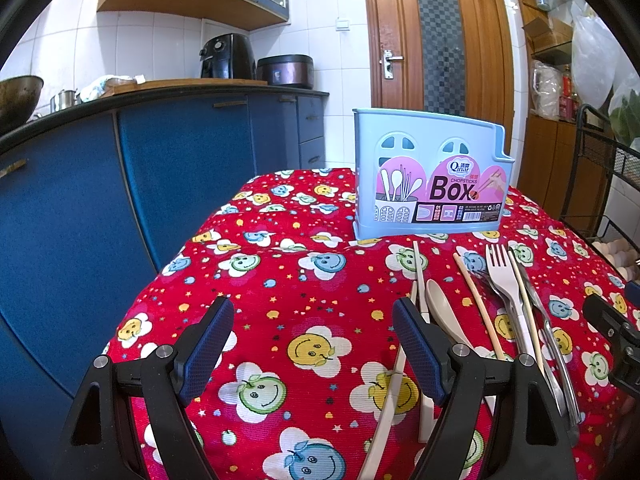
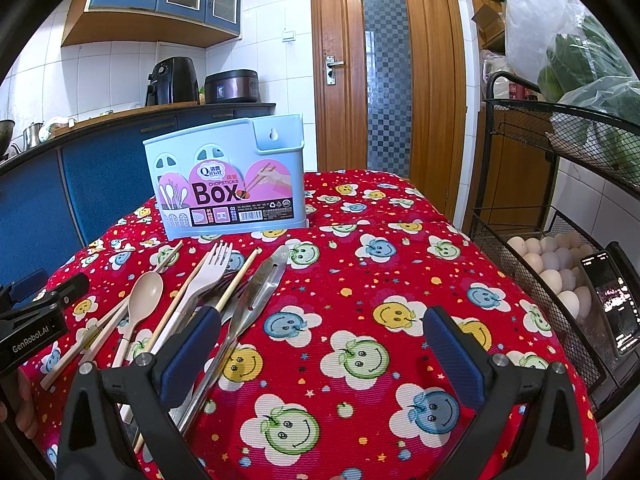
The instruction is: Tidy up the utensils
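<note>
Utensils (image 2: 192, 300) lie loose on table (image 2: 360, 280) before chopsticks box (image 2: 228, 184), awaiting sorting. Left hand-held gripper (image 1: 312, 344), right hand-held gripper (image 2: 320, 344) both released, empty, poised for pickup.

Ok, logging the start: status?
Both grippers, left and right, open, empty. Utensils loose on cloth, none in box. Nothing blocking.

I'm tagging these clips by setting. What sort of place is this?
Most likely a home kitchen. An air fryer and a rice cooker stand on a counter over blue cabinets, and a wire rack beside the table holds eggs and bagged greens.
</note>
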`<action>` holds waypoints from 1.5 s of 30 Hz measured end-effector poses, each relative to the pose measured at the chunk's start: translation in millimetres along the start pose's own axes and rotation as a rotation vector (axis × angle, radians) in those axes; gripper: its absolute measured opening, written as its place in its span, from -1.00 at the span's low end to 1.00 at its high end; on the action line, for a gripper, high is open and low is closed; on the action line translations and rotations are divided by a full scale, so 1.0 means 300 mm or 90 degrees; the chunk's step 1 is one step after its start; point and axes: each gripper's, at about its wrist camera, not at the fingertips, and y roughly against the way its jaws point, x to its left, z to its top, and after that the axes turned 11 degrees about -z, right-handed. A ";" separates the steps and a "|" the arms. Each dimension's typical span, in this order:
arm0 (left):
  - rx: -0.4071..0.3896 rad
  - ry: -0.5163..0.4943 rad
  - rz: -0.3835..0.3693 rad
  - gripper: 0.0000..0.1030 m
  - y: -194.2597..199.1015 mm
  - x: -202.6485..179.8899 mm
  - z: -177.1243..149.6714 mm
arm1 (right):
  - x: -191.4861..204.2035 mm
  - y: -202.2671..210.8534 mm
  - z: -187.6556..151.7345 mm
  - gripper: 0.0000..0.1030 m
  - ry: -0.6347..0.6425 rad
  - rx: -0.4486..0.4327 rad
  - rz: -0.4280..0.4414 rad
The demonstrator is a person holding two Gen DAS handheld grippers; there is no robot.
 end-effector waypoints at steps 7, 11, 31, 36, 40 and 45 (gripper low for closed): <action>0.001 0.000 0.000 0.60 0.000 0.000 0.000 | 0.000 0.000 0.000 1.00 0.000 0.000 0.000; 0.000 0.001 0.000 0.60 0.000 0.000 0.000 | 0.000 -0.001 0.000 1.00 -0.001 0.001 0.000; 0.037 -0.011 -0.009 0.60 -0.048 -0.016 0.002 | 0.002 -0.013 0.001 1.00 0.009 0.017 0.014; 0.092 -0.012 -0.026 0.60 -0.083 -0.014 0.018 | 0.020 -0.033 0.010 1.00 0.037 0.050 0.019; 0.140 -0.018 -0.053 0.60 -0.116 -0.016 0.030 | 0.035 -0.055 0.022 1.00 0.061 0.092 0.029; 0.179 -0.036 -0.067 0.60 -0.148 -0.024 0.030 | 0.059 -0.070 0.042 1.00 0.087 0.117 0.037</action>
